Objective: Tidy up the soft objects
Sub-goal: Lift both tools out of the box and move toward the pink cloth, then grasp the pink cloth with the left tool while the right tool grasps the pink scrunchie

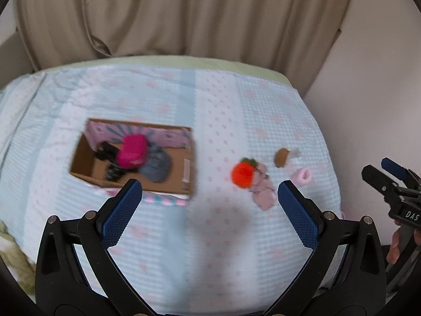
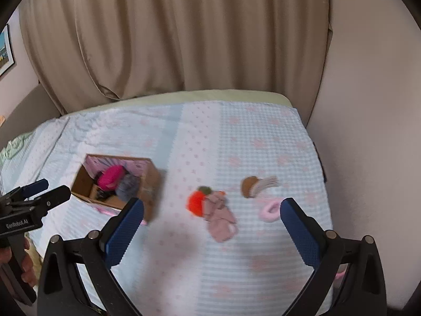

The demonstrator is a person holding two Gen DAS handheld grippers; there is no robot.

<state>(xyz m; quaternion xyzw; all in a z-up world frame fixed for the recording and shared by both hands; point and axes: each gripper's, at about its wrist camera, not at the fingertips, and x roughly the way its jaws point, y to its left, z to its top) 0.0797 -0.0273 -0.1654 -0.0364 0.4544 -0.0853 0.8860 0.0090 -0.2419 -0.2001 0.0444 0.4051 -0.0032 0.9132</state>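
A cardboard box [image 1: 84,163] [image 2: 154,181] sits on the bed and holds a magenta soft item [image 1: 131,150] [image 2: 111,177], a grey one [image 1: 156,167] and dark ones. To its right lie an orange plush [image 1: 243,173] [image 2: 196,202], a dusty pink cloth [image 1: 261,189] [image 2: 221,218], a brown and grey item [image 1: 282,156] [image 2: 254,184] and a pink ring-shaped item [image 1: 302,175] [image 2: 271,210]. My left gripper [image 1: 209,200] is open and empty above the bed. My right gripper [image 2: 211,218] is open and empty, above the loose items.
The bed has a pale blue quilt [image 1: 210,250] [image 2: 197,276] with pink flowers. Beige curtains [image 1: 184,13] hang behind it. A wall [image 2: 368,158] runs along the bed's right edge. Each gripper shows at the side of the other's view.
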